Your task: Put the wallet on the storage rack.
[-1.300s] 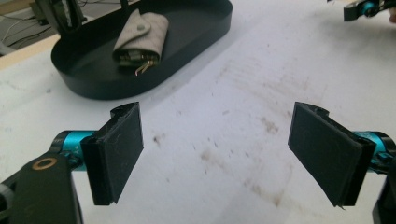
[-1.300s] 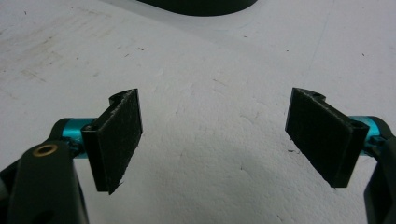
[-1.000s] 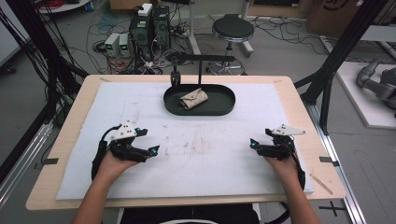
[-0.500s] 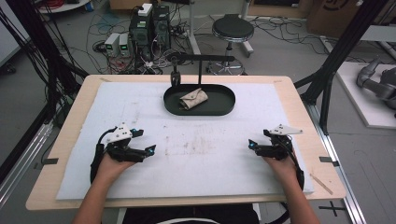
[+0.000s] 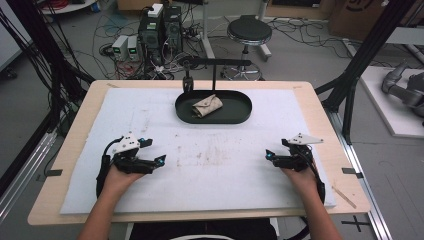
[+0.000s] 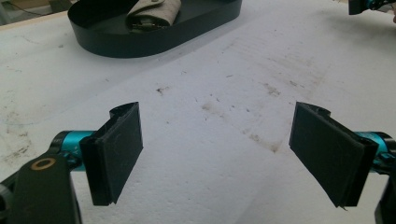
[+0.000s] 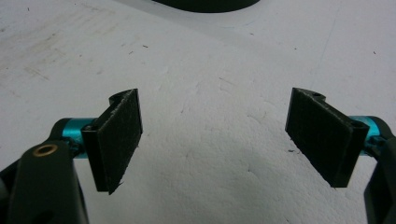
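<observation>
Wooden table (image 5: 70,150) sat on a grey concrete floor (image 5: 40,100), topped with a stained white foam mat (image 5: 210,150). Behind it: black round stool (image 5: 249,31), stacked computer boxes (image 5: 160,25) with tangled cables (image 5: 120,45) spread over the floor. Black aluminium frame posts (image 5: 360,60) flanked both sides. White platform (image 5: 395,100) at right. Lighting was even, no hard shadows.

Colours on the bench

We note a black tray (image 5: 235,116) holding a beige folded cloth (image 5: 207,106), a white mat (image 5: 210,165) with brown smudges, and black tools with teal fittings: left tool (image 5: 161,161), right tool (image 5: 267,154).
</observation>
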